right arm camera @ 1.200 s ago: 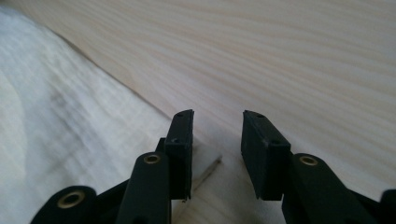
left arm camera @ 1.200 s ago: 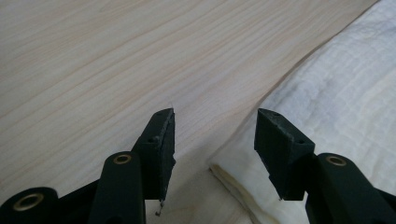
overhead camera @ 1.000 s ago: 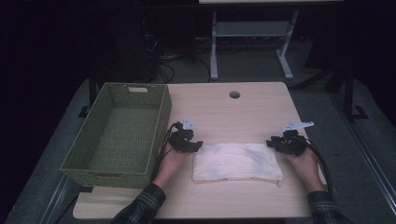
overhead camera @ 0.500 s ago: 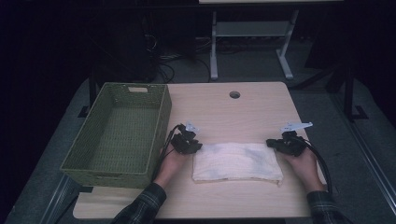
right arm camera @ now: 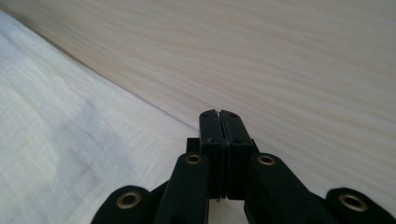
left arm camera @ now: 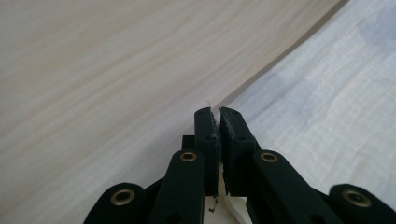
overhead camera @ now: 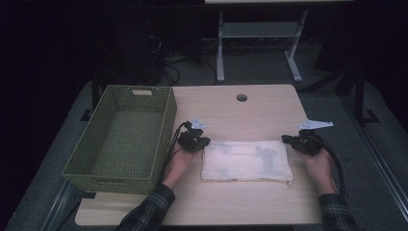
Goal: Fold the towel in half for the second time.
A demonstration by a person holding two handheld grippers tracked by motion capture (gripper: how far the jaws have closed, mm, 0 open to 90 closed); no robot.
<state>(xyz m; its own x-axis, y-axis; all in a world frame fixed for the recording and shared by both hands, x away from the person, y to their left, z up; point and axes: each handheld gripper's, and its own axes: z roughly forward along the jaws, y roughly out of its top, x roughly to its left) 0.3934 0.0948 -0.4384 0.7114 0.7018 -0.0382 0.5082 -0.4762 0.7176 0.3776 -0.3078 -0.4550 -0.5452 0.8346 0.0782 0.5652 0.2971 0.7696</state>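
Soft, light towel [overhead camera: 246, 160] at lower centre; both jaws have just closed, left gripper [overhead camera: 196, 142] and right gripper [overhead camera: 302, 143] pinching its far corners.

The cloth [overhead camera: 246, 160] between the two grippers is white woven fabric, matt, with a fine crinkled texture and faint grey patches. Under it the table [overhead camera: 250, 115] is pale wood-grain, smooth with a soft sheen. Left of the left gripper [overhead camera: 198, 143], whose jaws are matt black plastic with brass-coloured rivets, the basket [overhead camera: 166, 120] is green wickerwork, rough and matt.
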